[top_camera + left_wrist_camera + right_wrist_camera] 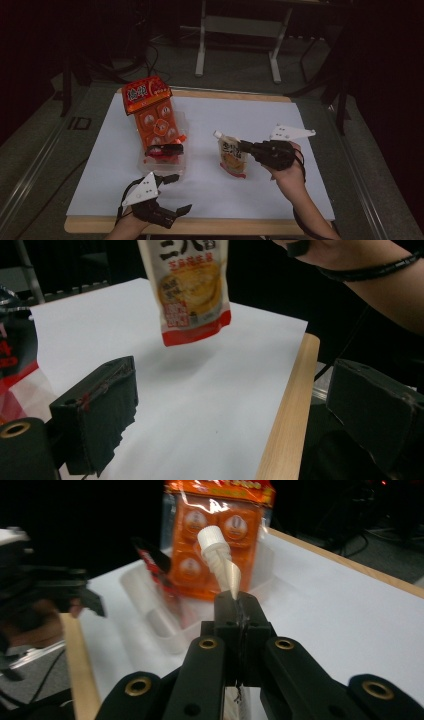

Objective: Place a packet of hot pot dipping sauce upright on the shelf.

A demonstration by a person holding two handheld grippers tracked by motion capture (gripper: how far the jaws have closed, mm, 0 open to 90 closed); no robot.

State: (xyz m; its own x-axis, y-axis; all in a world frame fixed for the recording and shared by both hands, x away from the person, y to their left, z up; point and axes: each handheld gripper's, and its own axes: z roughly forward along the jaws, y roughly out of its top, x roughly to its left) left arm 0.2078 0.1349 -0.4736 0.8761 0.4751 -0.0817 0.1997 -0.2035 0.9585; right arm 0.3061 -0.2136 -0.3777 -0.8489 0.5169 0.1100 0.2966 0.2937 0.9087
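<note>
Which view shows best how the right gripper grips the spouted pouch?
The right gripper view: the right gripper has its jaws shut on the spouted pouch just below its white cap. The high view shows the pouch whole but small. The left gripper view shows the printed lower half, hanging above the white paper.

Black two-jaw grippers (167,195) with brass-ringed screws (grey three-cornered plates on top), black wrist cable.

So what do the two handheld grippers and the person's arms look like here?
Both the left gripper and the right gripper are matte black with two blocky jaws, brass-coloured pivot rivets, and a grey three-cornered plate dotted with small markers on top. A black cable trails from each. The forearms are bare, with no sleeves in view.
</note>
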